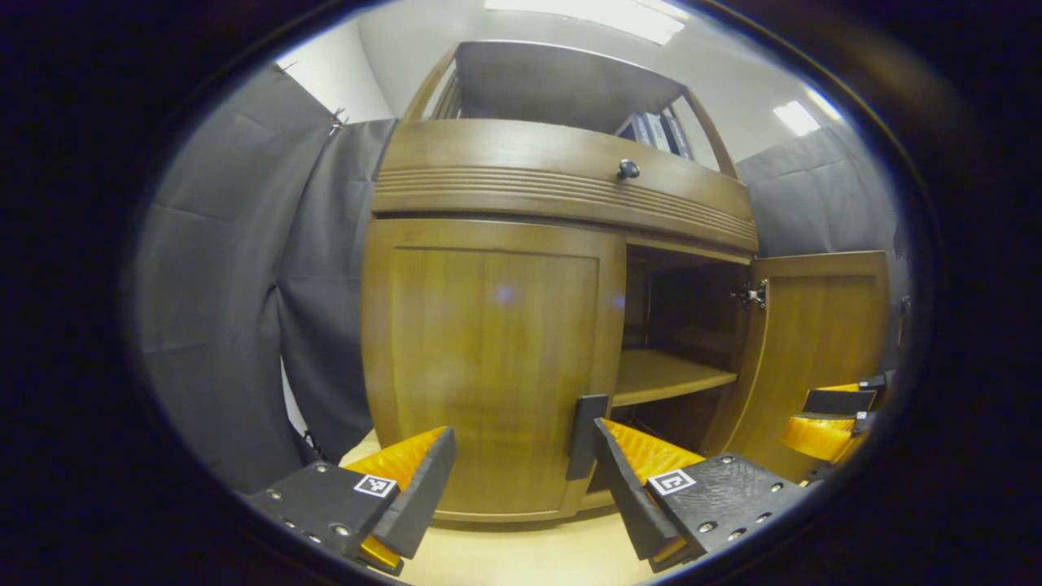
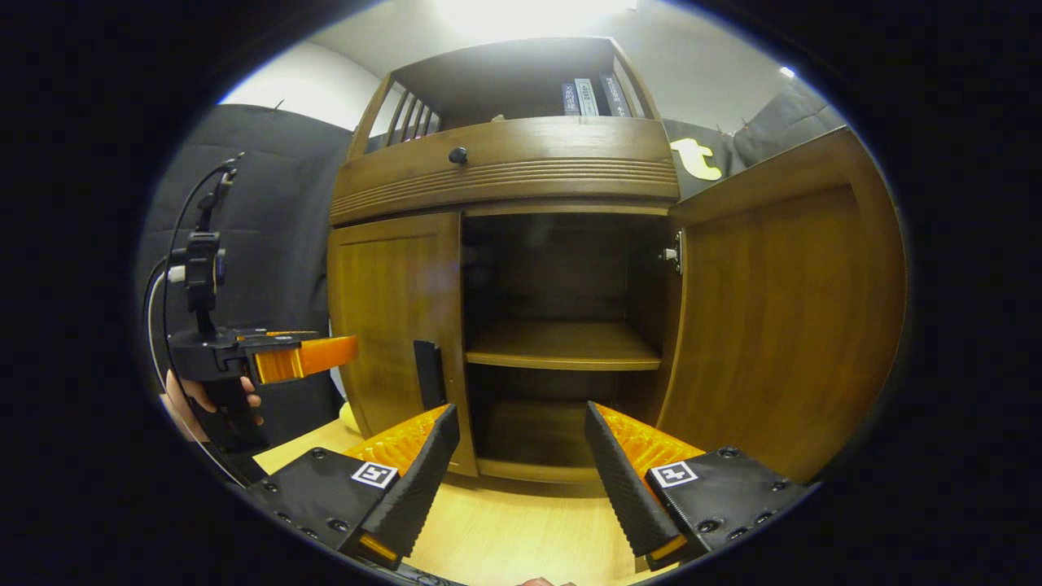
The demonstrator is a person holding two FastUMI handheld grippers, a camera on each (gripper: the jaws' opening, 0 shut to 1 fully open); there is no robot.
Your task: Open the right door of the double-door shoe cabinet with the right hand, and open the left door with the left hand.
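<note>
With the right door (image 2: 781, 317) swung wide, the left gripper (image 1: 521, 480) is held spread before the shut left door's handle (image 1: 588, 435), and the right gripper (image 2: 517, 464) is kept spread, empty

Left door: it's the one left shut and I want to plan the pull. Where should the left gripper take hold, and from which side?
Grip the dark upright handle low on the left door's inner edge, beside the open compartment. Come straight from the front with the open left gripper, one finger each side of the narrow bar. The hinges probably sit on the outer edge, so pull outward there.
</note>
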